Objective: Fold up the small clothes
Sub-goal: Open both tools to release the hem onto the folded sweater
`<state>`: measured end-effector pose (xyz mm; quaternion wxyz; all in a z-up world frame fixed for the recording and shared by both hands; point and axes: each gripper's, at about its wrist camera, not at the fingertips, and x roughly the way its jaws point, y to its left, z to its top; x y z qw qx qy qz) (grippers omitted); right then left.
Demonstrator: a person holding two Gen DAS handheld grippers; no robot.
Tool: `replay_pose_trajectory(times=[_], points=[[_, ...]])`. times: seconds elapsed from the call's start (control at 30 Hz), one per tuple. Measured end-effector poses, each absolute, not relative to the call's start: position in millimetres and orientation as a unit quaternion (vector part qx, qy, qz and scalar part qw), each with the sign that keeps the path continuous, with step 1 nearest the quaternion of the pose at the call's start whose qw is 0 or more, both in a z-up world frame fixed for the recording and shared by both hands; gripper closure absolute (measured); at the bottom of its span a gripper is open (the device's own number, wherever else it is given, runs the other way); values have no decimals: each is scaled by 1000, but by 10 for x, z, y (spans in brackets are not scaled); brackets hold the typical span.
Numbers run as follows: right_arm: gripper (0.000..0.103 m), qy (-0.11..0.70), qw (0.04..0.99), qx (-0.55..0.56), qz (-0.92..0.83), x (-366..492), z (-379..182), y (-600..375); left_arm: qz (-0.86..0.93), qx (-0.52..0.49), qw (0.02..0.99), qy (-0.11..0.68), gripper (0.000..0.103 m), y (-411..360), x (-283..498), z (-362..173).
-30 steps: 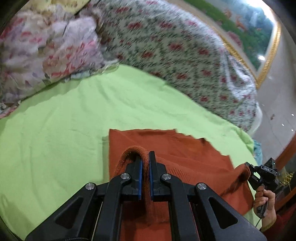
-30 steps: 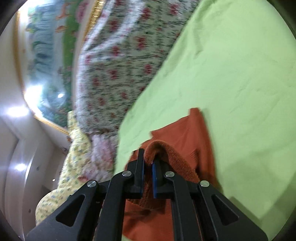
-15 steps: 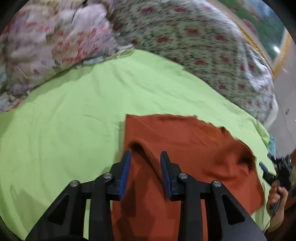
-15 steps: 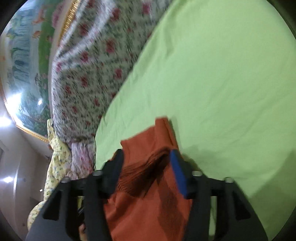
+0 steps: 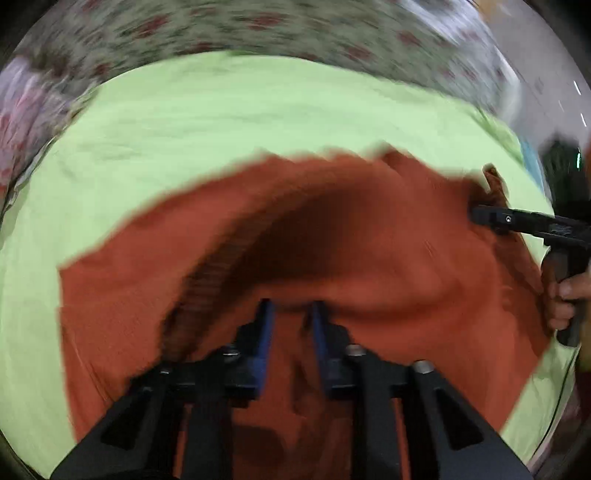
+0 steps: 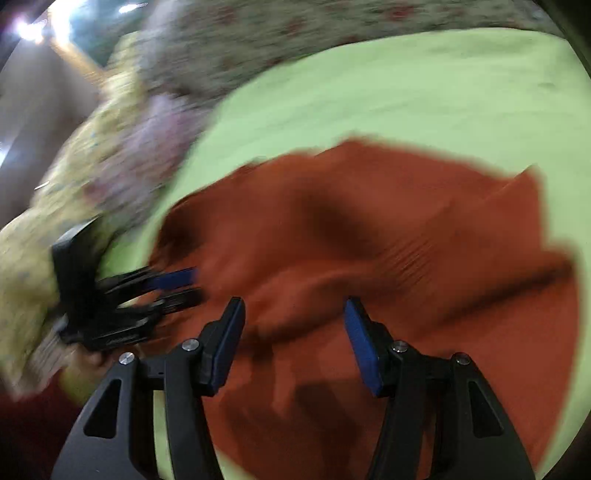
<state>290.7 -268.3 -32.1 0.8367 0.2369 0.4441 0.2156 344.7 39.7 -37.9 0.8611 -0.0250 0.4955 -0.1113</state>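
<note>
A rust-orange knitted garment (image 5: 388, 258) lies rumpled on the lime-green sheet (image 5: 221, 122); it also shows in the right wrist view (image 6: 369, 229). My left gripper (image 5: 290, 314) is open, its blue-padded fingers just above the cloth near a ribbed edge (image 5: 207, 280), holding nothing. My right gripper (image 6: 293, 314) is wide open over the garment's near part. The right gripper shows in the left wrist view (image 5: 480, 216) at the garment's right edge. The left gripper shows in the right wrist view (image 6: 184, 284) at the left. Both views are blurred.
A floral quilt (image 5: 258, 26) is heaped along the far side of the bed, with yellow and pink floral bedding (image 6: 92, 155) at the left. The person's hand (image 5: 565, 295) grips the right handle near the sheet's right edge.
Both grippers were shut on the orange garment's raised edge a second ago. They have opened and let it drop, and both have moved back over the cloth.
</note>
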Motion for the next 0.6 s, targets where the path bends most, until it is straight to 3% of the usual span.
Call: replay_pose_trajectory(times=[0.13,0.27,0.5,0.53,0.6], points=[[49,397,874,276,35,3331,-433,-3336,7,-64,877,477,86,1004,3840,-332],[47,356,865,353,-13,3308,-491,-3654,8,-109,879,464,86,1259,3724,-301],[47,325,867,372,64,2656,-291,-3433,-22,-113,892,437,83,1073,2882,-63],[47,327,867,369,77,2582,-251,-3373,-37,-118,894,431,81,1018,2740,-25],[47,330,869,353,107,2358,-203,-3209,-72,-122,893,427,70,868,2526,30]])
